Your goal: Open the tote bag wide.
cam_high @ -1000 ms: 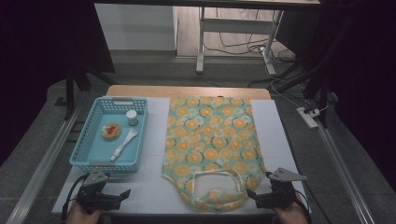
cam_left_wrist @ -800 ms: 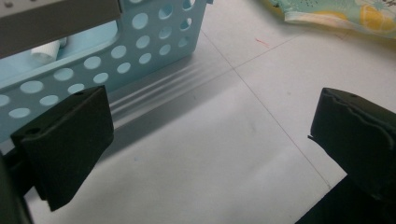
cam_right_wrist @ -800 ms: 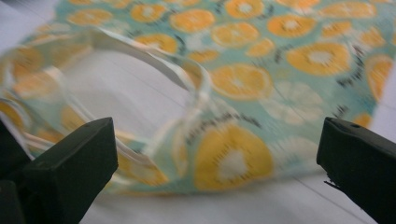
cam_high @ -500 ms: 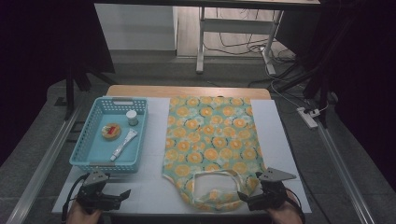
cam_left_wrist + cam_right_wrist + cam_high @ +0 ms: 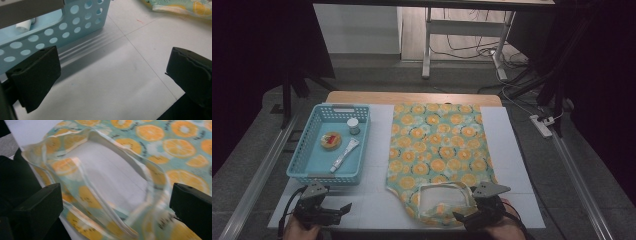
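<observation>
Near edge of the table (image 5: 522, 150): both grippers sit here, one on each side of the cloth's neck loop, well apart from each other.

Cloth (image 5: 437, 145): orange-slice print on pale green, spread flat beside the basket and running from the far end of the table down to the near edge. Looks like a bib or apron shape, can't say which.

Neck loop (image 5: 443, 202): the rounded strap end of the cloth, nearest the person, white mat showing through the middle of it.

Right gripper (image 5: 469, 218): at the near right side of the neck loop. Jaws are spread wide, and in the right gripper view (image 5: 115, 202) the loop lies between and ahead of them, a bit blurry. Nothing pinched.

Left gripper (image 5: 339, 209): on bare mat just near of the basket, away from the cloth. Jaws wide apart too, nothing between them but white mat in the left gripper view (image 5: 112, 85).

Basket (image 5: 307, 150): light blue plastic with holes in the walls, just left of the cloth.

Inside the basket: a small white jar (image 5: 353, 125), a round yellow and red thing (image 5: 331, 140), and a white tube (image 5: 345, 154).
</observation>
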`<control>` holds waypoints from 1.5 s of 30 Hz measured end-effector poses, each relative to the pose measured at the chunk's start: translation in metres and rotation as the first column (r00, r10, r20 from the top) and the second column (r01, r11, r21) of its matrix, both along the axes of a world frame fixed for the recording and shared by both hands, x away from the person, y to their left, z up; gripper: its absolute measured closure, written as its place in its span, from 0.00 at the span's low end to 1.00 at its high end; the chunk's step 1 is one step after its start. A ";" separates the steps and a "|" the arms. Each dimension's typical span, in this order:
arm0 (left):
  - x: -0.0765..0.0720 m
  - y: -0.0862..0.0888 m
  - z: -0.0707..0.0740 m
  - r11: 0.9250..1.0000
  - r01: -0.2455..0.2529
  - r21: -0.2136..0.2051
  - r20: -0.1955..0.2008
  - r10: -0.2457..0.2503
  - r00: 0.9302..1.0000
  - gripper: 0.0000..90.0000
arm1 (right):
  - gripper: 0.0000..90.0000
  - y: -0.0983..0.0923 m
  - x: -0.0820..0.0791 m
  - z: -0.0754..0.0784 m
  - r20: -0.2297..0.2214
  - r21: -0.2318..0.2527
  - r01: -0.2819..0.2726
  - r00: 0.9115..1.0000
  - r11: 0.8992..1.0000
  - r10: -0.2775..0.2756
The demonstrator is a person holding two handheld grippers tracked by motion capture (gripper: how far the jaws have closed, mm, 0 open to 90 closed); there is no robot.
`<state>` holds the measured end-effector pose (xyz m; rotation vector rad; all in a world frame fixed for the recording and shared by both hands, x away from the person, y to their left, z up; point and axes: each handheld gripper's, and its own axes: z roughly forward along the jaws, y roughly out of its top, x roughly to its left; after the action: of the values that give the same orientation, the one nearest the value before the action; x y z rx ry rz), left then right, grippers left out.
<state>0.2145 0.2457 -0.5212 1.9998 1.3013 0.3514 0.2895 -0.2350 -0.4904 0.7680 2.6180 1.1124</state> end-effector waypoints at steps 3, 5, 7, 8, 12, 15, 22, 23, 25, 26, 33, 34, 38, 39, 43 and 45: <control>0.000 0.000 0.000 1.000 -0.001 -0.001 0.000 0.001 1.000 0.00 | 0.00 0.006 -0.001 0.001 -0.002 0.002 -0.018 1.000 1.000 0.018; 0.000 0.000 0.000 1.000 -0.001 -0.002 0.000 0.001 1.000 0.00 | 0.00 0.016 -0.003 0.002 -0.007 0.008 -0.049 0.999 0.999 0.049; 0.000 0.000 0.000 1.000 -0.001 -0.002 -0.001 0.001 1.000 0.00 | 0.00 0.023 -0.004 0.002 -0.014 0.010 -0.068 0.998 0.998 0.068; 0.000 0.000 0.000 1.000 -0.001 -0.003 -0.001 0.001 1.000 0.00 | 0.00 0.027 -0.005 0.002 -0.017 0.009 -0.077 0.997 0.997 0.077; 0.000 0.000 0.000 1.000 0.000 -0.004 0.000 0.000 1.000 0.00 | 0.00 0.045 -0.009 0.002 -0.024 0.005 -0.122 0.992 0.992 0.123; 0.000 0.000 0.000 1.000 0.001 -0.004 0.000 -0.001 1.000 0.00 | 0.00 0.057 -0.011 0.001 -0.033 0.011 -0.156 0.987 0.988 0.156; 0.000 0.001 0.000 1.000 0.003 -0.006 -0.001 -0.003 1.000 0.00 | 0.01 0.083 -0.015 -0.006 -0.062 0.005 -0.218 0.974 0.976 0.217; 0.000 0.001 0.000 1.000 0.003 -0.006 0.000 -0.003 1.000 0.00 | 0.03 0.086 -0.016 -0.007 -0.067 0.007 -0.229 0.971 0.973 0.229; 0.000 0.001 0.000 1.000 0.003 -0.005 0.000 -0.003 1.000 0.00 | 0.08 0.092 -0.018 -0.009 -0.072 0.001 -0.252 0.965 0.968 0.251; 0.000 0.001 0.000 1.000 0.004 -0.005 0.000 -0.004 1.000 0.00 | 0.10 0.095 -0.019 -0.010 -0.072 -0.006 -0.261 0.963 0.965 0.260; 0.000 0.001 0.000 1.000 0.007 -0.006 -0.001 -0.007 1.000 0.00 | 0.48 0.109 -0.025 -0.012 -0.056 -0.089 -0.312 0.950 0.946 0.308; 0.000 0.001 0.000 1.000 0.007 -0.006 -0.001 -0.007 1.000 0.00 | 0.55 0.109 -0.025 -0.013 -0.057 -0.098 -0.316 0.948 0.944 0.312; 0.000 0.001 0.000 1.000 0.008 -0.007 -0.001 -0.008 1.000 0.00 | 0.84 0.108 -0.023 -0.012 -0.070 -0.112 -0.340 0.940 0.934 0.334; 0.000 0.001 0.000 1.000 0.008 -0.007 -0.001 -0.008 1.000 0.00 | 0.84 0.108 -0.023 -0.012 -0.070 -0.112 -0.340 0.940 0.934 0.334; 0.000 0.001 0.000 1.000 0.007 -0.006 -0.001 -0.007 1.000 0.00 | 0.99 0.103 -0.020 -0.003 -0.070 -0.063 -0.336 0.941 0.940 0.332; 0.000 0.001 0.000 1.000 0.007 -0.006 -0.002 -0.007 1.000 0.00 | 0.99 0.101 -0.017 0.003 -0.063 -0.046 -0.332 0.942 0.942 0.329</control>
<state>0.2148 0.2463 -0.5214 1.9992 1.2951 0.3421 0.2722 -0.1341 -0.4870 0.3567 2.8856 1.1025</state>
